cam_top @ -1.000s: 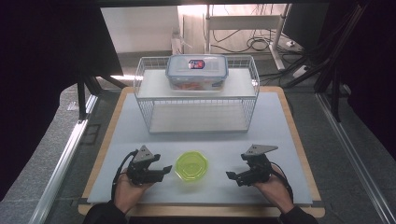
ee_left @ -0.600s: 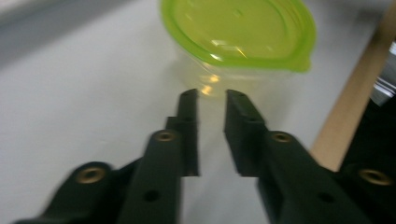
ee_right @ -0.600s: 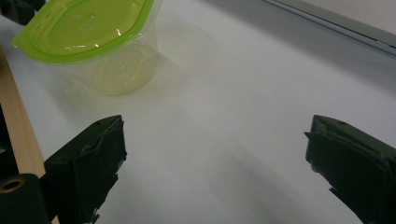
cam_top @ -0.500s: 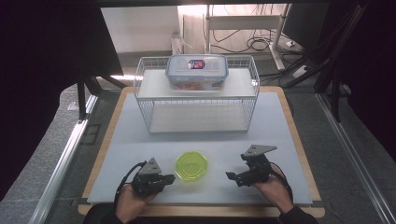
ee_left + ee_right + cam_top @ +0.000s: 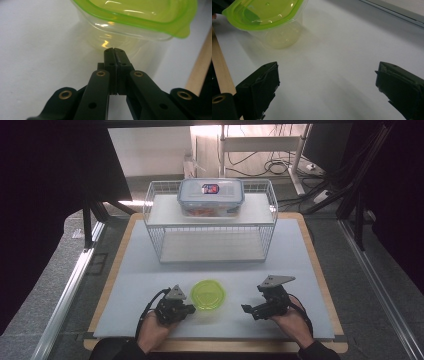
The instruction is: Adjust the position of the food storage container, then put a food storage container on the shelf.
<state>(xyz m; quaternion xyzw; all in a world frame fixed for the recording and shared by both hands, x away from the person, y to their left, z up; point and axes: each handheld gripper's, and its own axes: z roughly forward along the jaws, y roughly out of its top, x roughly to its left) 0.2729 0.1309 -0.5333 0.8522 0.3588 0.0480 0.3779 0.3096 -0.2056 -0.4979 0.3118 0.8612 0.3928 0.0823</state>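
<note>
A small clear tub with a lime-green lid [image 5: 207,295] stands on the white mat near the front edge. My left gripper [image 5: 188,309] lies just left of it. In the left gripper view its jaws [image 5: 115,50] have just been closing and now meet with nothing between them, their tips right at the tub's [image 5: 130,17] lower wall. My right gripper [image 5: 248,309] rests to the right of the tub, a short gap away. Its jaws [image 5: 327,80] stand wide open over bare mat, with the tub [image 5: 269,17] off to the upper left.
A white wire rack [image 5: 210,232] stands at the back middle of the mat, with a clear blue-rimmed food box [image 5: 211,196] on its top shelf. The wooden board's edge [image 5: 320,270] frames the mat. Dark stands and cables lie beyond the table.
The left gripper slid right and toward the person, up to the tub, and its jaws went from open to shut. The right gripper stayed put.
</note>
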